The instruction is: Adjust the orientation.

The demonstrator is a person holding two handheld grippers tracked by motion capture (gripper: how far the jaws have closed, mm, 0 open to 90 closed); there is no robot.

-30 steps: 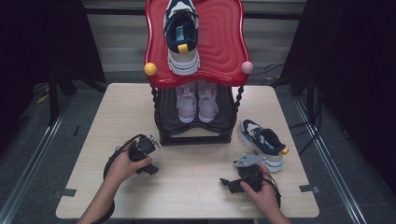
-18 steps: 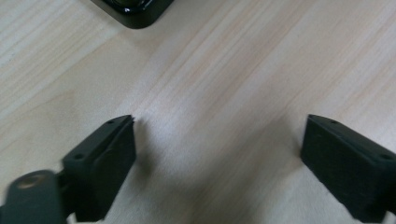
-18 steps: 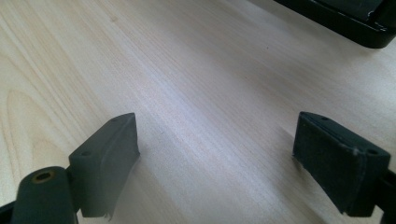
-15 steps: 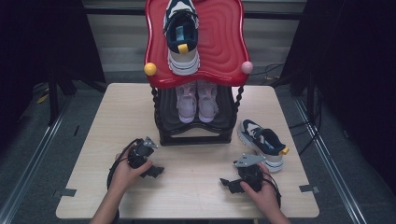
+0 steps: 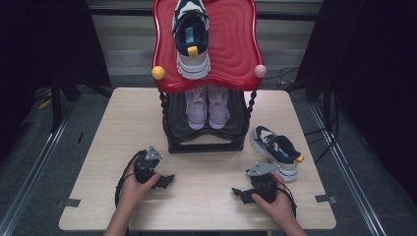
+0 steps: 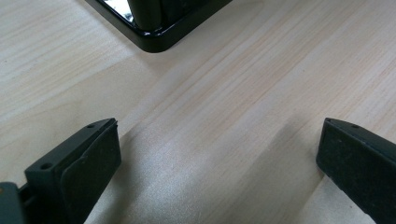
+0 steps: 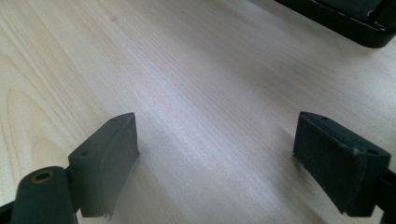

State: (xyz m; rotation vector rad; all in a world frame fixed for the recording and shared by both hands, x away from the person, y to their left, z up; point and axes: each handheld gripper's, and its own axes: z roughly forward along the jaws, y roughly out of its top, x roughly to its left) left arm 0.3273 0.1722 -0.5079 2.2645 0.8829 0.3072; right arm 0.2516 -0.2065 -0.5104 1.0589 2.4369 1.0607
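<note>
Both grippers, left (image 5: pixel 164 180) and right (image 5: pixel 239 192), resting wide apart and empty on the table (image 5: pixel 206 206) (between steps, apparently); next, reaching to the loose shoe (image 5: pixel 275 151) just beyond the right fingers.

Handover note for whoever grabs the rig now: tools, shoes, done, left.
Left tool: jaws just opened wide, nothing between them, low over the table.
Right tool: open, empty, near the table's front edge.
Navy shoe lies on the rack's red top; pink pair on the lower shelf.
Second navy shoe lies on the table right of the rack.
Left, probably: put it up beside its mate.
</note>
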